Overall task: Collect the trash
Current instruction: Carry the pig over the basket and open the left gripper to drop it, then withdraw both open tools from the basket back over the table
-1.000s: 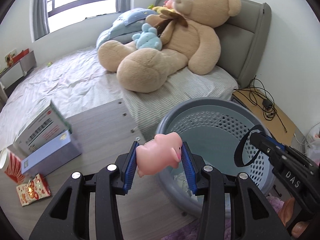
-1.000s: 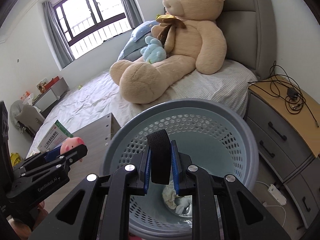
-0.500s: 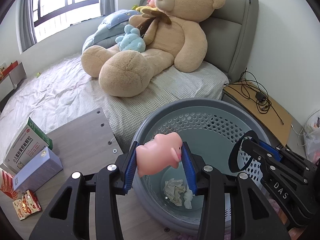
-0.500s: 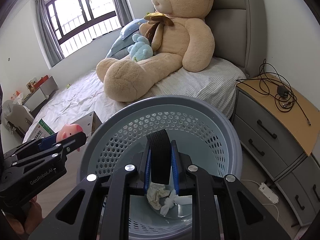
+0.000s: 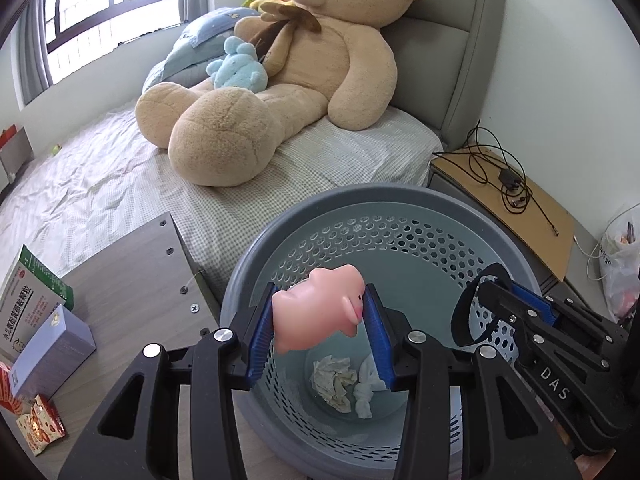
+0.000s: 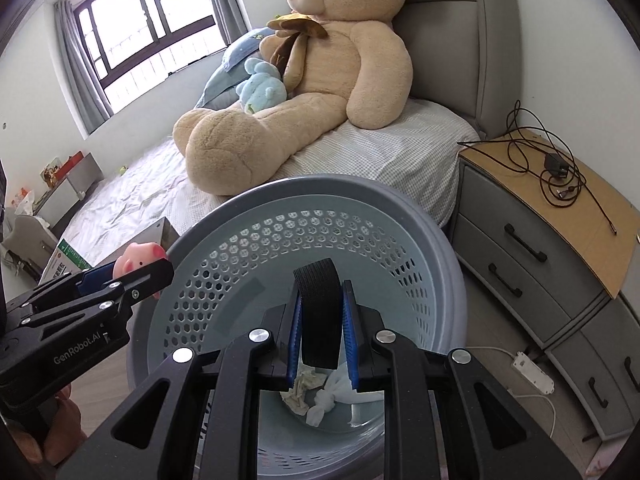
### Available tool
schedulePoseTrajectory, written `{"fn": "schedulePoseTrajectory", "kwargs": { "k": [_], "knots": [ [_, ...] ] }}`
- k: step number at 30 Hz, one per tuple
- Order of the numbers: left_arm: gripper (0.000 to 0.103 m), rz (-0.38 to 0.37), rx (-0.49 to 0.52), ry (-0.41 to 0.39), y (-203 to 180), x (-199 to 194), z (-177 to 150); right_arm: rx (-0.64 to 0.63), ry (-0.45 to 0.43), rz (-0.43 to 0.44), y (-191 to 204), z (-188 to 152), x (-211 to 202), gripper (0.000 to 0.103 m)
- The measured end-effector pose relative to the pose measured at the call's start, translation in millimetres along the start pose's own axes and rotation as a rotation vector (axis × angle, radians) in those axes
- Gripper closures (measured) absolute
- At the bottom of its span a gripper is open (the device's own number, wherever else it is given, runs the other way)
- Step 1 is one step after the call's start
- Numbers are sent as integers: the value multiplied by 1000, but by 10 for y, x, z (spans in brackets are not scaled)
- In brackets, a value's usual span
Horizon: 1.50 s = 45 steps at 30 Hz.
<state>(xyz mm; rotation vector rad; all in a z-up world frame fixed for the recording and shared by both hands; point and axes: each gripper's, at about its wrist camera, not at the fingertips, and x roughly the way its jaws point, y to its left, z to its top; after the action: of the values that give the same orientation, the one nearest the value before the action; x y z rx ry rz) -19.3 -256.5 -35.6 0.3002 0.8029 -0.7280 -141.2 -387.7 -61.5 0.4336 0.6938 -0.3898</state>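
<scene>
Room: bedroom, with a bed (image 5: pixel 120 168) beyond both tools and a large plush teddy bear (image 5: pixel 304 80) propped against the padded grey headboard.
Basket: round grey plastic basket (image 5: pixel 400 200), its wall pierced with small hexagonal holes, sits directly under both tools; likely the collection point, so both loads hang above its mouth.
Left gripper: left gripper (image 5: pixel 320 324) pinches a pink pig toy (image 5: pixel 316 316) between its 2 blue ribbed pads. The toy is smooth, glossy and rounded, and looks like soft rubber.
Right gripper: right gripper (image 6: pixel 320 320) is squeezed narrow on a black strap loop (image 6: pixel 318 312), a flat ribbed band that stands up in an arch between the pads.
Already inside: crumpled tissues (image 5: pixel 344 384) lie on the basket floor, below the pig toy.
Beside left gripper: wood-grain board (image 5: pixel 132 280) with cardboard boxes (image 5: pixel 32 320) on it, to the tool's left.
Beside right gripper: grey nightstand (image 6: pixel 552 240) with tangled black cables (image 6: pixel 548 168) on it, to the tool's right.
Judgement: both items appear ready to drop; release not yet made.
</scene>
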Motion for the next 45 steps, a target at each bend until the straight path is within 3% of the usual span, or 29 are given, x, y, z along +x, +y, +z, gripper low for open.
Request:
{"fn": "schedulePoseTrajectory", "kwargs": {
  "k": [5,6,8,9,10,14,45],
  "knots": [
    [60,-6,-6,15,8,34,-14,4,-1,1,-43,-4,4,85],
    [55,-2,-9,12,16,26,-13,3,0,1,-48,-5,4,83],
    [41,15,-18,1,43,2,-6,3,-12,1,-50,-5,-18,70],
    [39,29,-24,-9,57,-18,-3,5,-24,2,-55,-3,-37,54],
    [39,38,-27,-14,71,-37,5,9,-44,1,-60,-4,-72,44],
    [30,49,-53,-21,136,-70,13,21,-36,4,-68,-4,-67,44],
    [21,67,-68,-10,225,-172,-124,-1,-19,-11,18,4,-44,42]
  ]
}}
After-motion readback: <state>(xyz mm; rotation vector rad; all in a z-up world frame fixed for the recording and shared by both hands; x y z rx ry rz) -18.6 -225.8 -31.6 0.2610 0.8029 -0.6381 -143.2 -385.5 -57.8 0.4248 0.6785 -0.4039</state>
